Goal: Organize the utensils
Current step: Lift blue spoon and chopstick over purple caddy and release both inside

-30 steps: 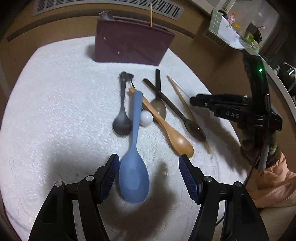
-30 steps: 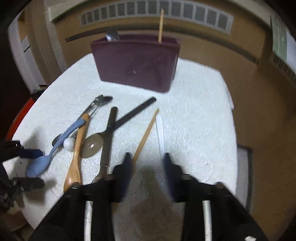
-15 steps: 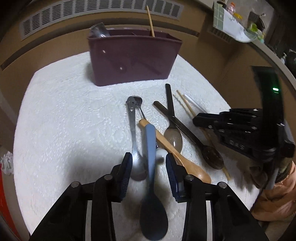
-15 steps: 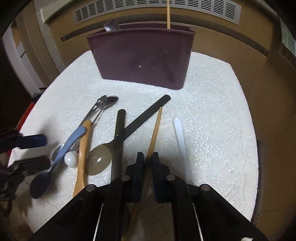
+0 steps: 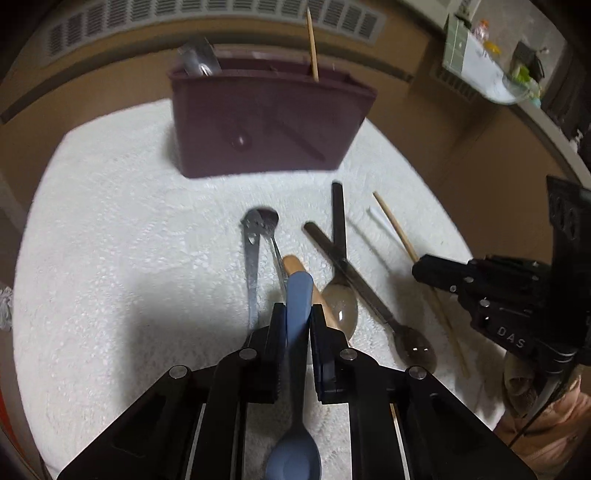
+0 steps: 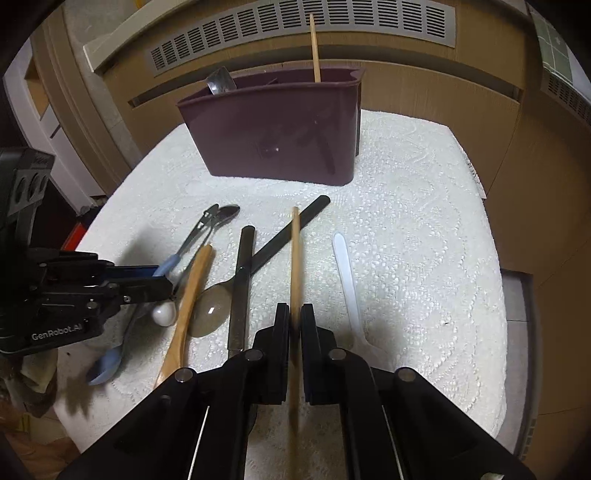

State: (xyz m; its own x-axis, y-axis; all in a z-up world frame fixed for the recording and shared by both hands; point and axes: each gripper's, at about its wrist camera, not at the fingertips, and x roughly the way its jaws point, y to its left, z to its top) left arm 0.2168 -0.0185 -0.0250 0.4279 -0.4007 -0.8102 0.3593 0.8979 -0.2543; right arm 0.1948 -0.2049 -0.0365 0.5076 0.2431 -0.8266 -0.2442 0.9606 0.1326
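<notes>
My left gripper (image 5: 297, 312) is shut on the handle of a blue spoon (image 5: 297, 295), whose bowl hangs below the fingers; it also shows in the right wrist view (image 6: 107, 363). My right gripper (image 6: 294, 314) is shut on a wooden chopstick (image 6: 294, 254) that points toward the maroon utensil holder (image 6: 280, 136), also seen in the left wrist view (image 5: 266, 122). The holder has a metal spoon (image 5: 197, 61) and a chopstick (image 5: 312, 40) standing in it. A wooden spoon (image 6: 188, 295), clear spoon (image 6: 212, 310), dark spoon (image 5: 369, 295) and metal spoons (image 5: 255, 243) lie on the white cloth (image 5: 110, 240).
A white plastic utensil (image 6: 347, 273) lies right of the chopstick. A small white ball (image 6: 164, 314) sits beside the wooden spoon. A brown wall with a vent (image 6: 295, 26) stands behind the holder. The table edge drops off at the right (image 6: 495, 258).
My left gripper has shut on the blue spoon's handle and lifted it. My right gripper has shut on the chopstick and raised it. Both have moved toward the holder.
</notes>
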